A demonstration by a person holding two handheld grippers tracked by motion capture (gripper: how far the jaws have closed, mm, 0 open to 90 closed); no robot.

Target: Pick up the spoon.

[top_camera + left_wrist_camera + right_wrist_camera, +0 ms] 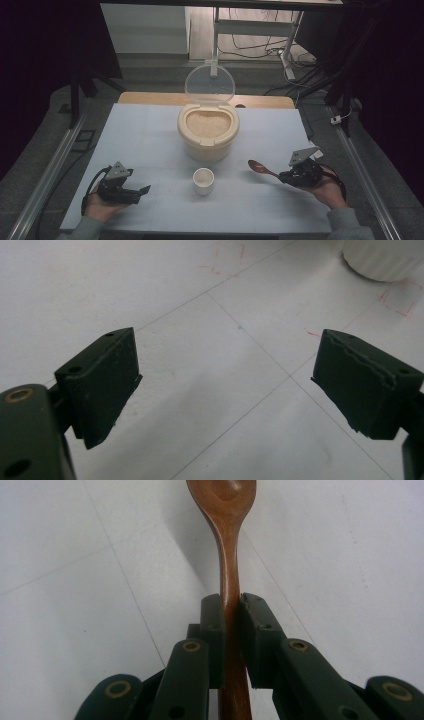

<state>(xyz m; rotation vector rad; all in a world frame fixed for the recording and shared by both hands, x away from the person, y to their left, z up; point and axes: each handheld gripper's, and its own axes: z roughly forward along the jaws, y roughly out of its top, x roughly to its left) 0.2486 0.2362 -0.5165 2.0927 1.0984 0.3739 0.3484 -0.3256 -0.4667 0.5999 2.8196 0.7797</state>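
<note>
Holding: right gripper jaws clamped on brown wooden spoon handle, bowl toward 10 o'clock, ready for scooping.
Left gripper: jaws apart, idle.
Targets: cream rice bin, lid raised, at 12 o'clock; small white cup below.

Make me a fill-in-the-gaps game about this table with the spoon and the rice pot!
1. The right gripper is shut on the handle of a brown wooden ____.
2. The left gripper has its black jaws wide ____, with nothing between them.
3. The round cream plastic container is filled with ____, and its clear lid stands raised.
4. The small white cup stands on the white table just in ____ of the container, on the person's side.

Missing words: spoon; open; rice; front
</note>
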